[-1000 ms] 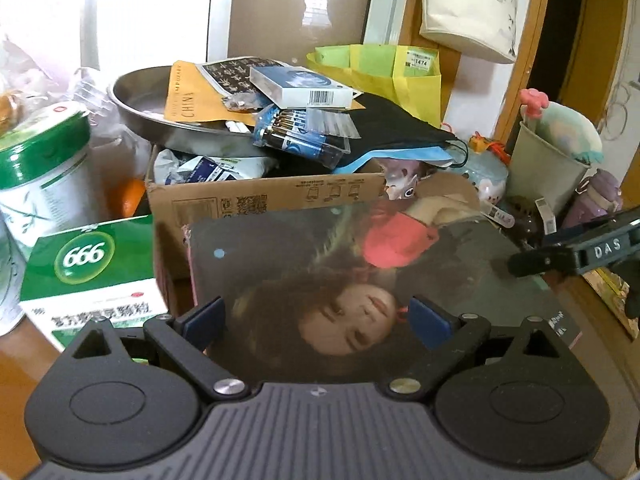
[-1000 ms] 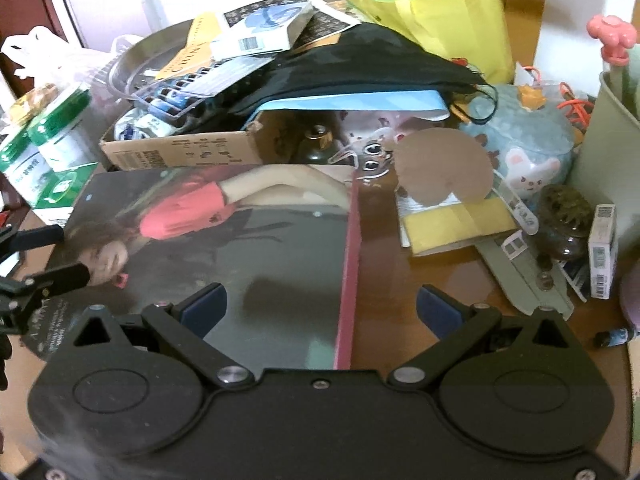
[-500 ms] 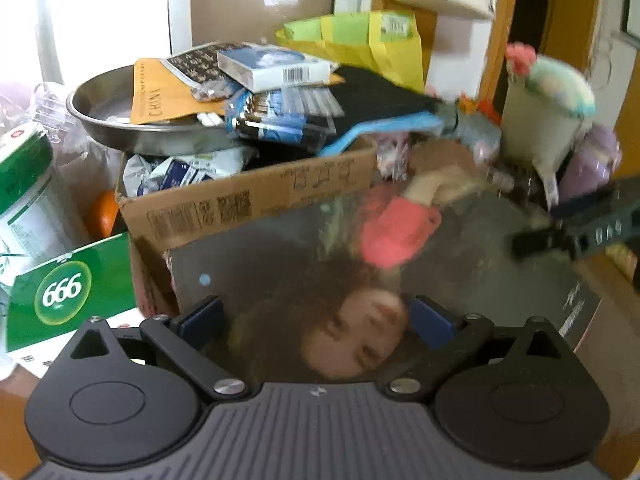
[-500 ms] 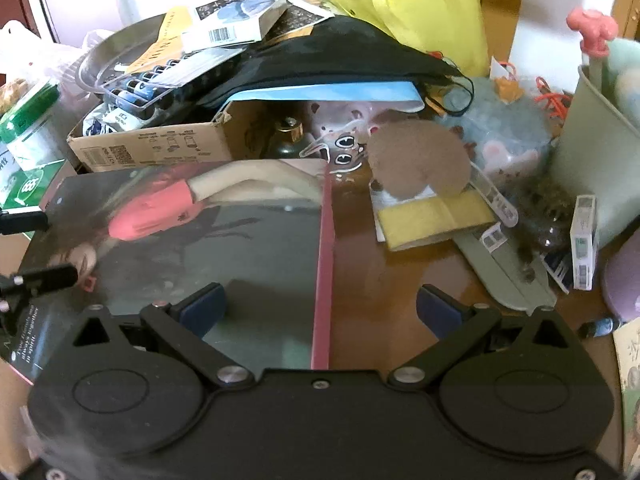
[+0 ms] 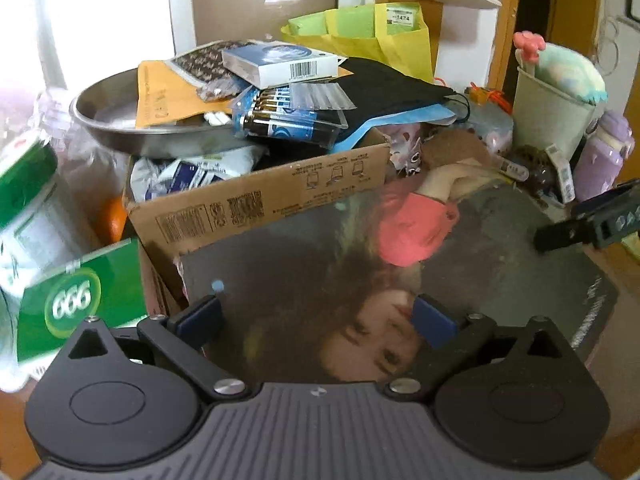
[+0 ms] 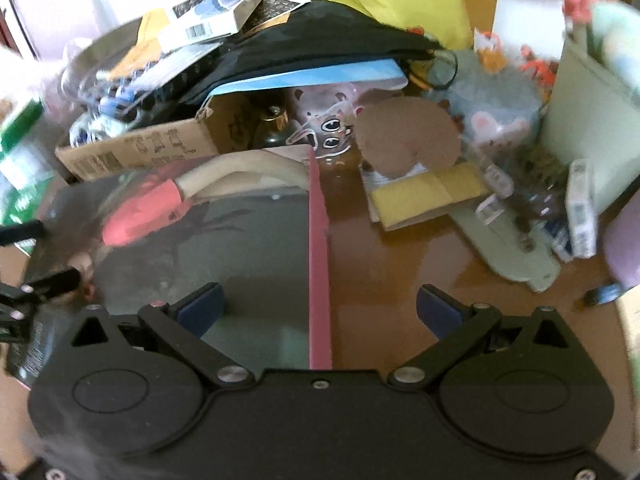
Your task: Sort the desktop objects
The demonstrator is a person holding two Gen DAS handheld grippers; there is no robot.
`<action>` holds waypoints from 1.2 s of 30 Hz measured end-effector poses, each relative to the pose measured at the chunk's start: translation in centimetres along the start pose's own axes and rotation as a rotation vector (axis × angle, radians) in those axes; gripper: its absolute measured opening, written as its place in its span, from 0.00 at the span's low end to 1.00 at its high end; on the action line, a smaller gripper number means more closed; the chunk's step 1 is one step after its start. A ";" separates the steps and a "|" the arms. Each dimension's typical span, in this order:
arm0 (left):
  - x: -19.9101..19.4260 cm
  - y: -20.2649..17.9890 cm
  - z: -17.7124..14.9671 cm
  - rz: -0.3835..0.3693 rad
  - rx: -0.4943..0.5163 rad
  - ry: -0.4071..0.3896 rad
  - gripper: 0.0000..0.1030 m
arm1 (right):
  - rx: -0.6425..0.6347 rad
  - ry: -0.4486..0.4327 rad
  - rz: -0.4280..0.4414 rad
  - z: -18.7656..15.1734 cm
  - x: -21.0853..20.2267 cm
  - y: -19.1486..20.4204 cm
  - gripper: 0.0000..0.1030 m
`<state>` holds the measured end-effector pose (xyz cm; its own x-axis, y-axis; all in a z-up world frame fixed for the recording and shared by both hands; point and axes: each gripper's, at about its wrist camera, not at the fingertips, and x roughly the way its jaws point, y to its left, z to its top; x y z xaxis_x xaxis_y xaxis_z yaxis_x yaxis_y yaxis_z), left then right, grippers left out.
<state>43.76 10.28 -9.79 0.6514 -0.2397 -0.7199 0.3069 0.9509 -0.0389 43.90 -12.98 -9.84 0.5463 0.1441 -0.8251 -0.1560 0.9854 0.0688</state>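
Note:
A large flat book (image 5: 400,264) with a woman in a pink top on its dark cover lies on the brown desk; its pink spine (image 6: 319,264) shows in the right wrist view. My left gripper (image 5: 318,316) is open, its blue pads on either side over the cover's near edge. My right gripper (image 6: 320,306) is open over the book's spine edge, one pad above the cover, the other above bare desk. The right gripper's fingers (image 5: 576,224) reach in at the right of the left wrist view, and the left gripper's fingers (image 6: 44,280) show at the left of the right wrist view.
A cardboard box (image 5: 260,204) piled with a steel pan (image 5: 120,120), batteries, a blue-white box and a black cloth stands behind the book. Green 666 box (image 5: 80,292) at left. Yellow notepad (image 6: 432,192), green bucket (image 6: 592,120) and small clutter lie at right.
Both grippers have moved forward and slightly up over the book; the views shifted and blurred. The book looks nearer and larger. Both jaws stay open.

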 end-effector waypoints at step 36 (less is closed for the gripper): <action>-22.2 -17.5 -15.1 0.272 -0.313 0.013 0.99 | -0.079 -0.082 0.034 -18.0 -20.5 -2.7 0.99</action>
<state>13.41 1.88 -3.57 0.6701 0.0296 -0.7416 -0.1024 0.9933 -0.0528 18.32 -20.23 -3.14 0.6048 0.1878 -0.7739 -0.2386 0.9699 0.0489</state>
